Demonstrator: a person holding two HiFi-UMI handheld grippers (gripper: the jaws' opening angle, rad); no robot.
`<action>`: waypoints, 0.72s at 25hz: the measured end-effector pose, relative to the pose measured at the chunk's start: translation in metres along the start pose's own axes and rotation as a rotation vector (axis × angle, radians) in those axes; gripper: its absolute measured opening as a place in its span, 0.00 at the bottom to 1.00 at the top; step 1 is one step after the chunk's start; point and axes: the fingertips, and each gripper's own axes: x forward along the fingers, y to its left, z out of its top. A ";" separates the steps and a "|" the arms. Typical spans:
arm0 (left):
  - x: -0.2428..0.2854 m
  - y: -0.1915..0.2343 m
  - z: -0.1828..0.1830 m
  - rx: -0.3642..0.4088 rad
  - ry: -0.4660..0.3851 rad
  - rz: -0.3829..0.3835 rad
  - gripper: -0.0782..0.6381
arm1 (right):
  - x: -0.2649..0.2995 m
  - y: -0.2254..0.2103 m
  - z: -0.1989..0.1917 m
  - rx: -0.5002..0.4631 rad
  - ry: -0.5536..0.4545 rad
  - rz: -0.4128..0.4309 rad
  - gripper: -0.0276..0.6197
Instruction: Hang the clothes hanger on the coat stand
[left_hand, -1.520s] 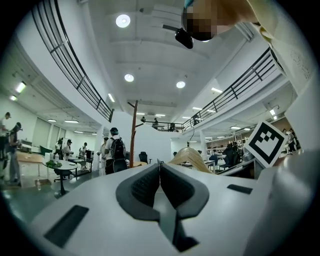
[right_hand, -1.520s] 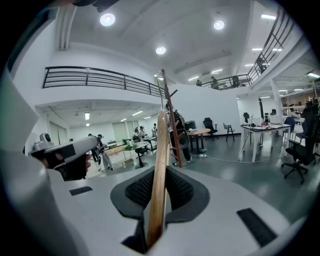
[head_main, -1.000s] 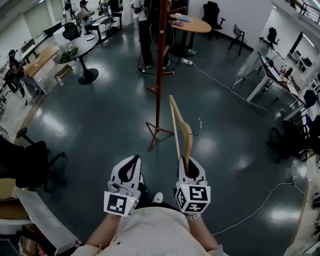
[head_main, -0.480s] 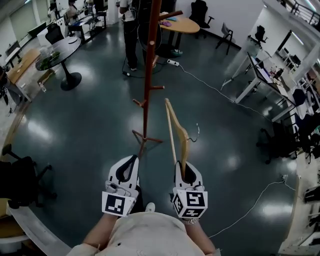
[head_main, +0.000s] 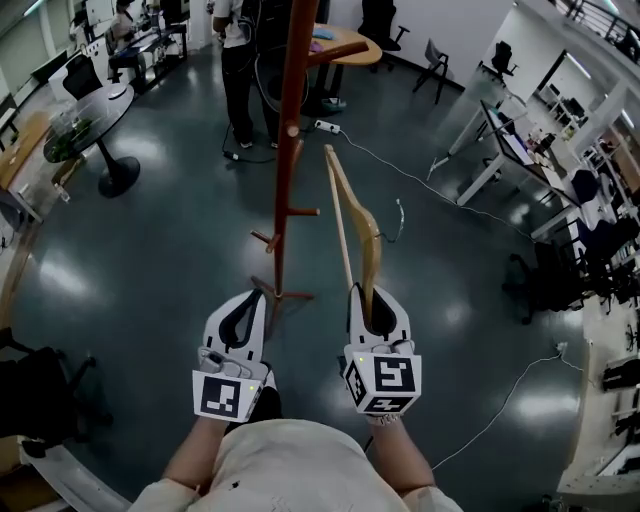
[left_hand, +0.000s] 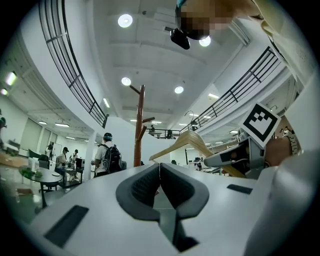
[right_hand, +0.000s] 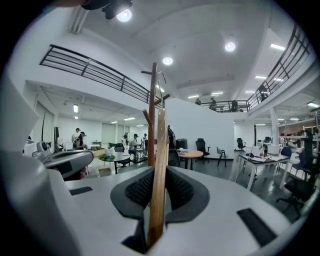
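Here the right gripper (head_main: 377, 305) is clamped on one end of the wooden clothes hanger (head_main: 357, 225), which rises from its jaws toward 12 o'clock, with its metal hook (head_main: 398, 218) sticking out at 3 o'clock. The coat stand (head_main: 288, 130) stands on the dark floor (head_main: 150, 250) at about 11 o'clock from the hanger, near it but apart. The left gripper (head_main: 243, 318) sits at 9 o'clock of the right one, its jaws pressed together with nothing between them
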 end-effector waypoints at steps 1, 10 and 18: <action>0.007 0.010 0.001 0.001 -0.003 0.008 0.13 | 0.013 0.000 0.010 -0.001 -0.011 -0.004 0.14; 0.057 0.081 0.002 0.041 -0.002 -0.027 0.13 | 0.116 0.006 0.091 0.023 -0.089 -0.045 0.14; 0.088 0.117 -0.008 0.008 -0.006 -0.074 0.13 | 0.178 0.015 0.132 -0.015 -0.106 -0.055 0.14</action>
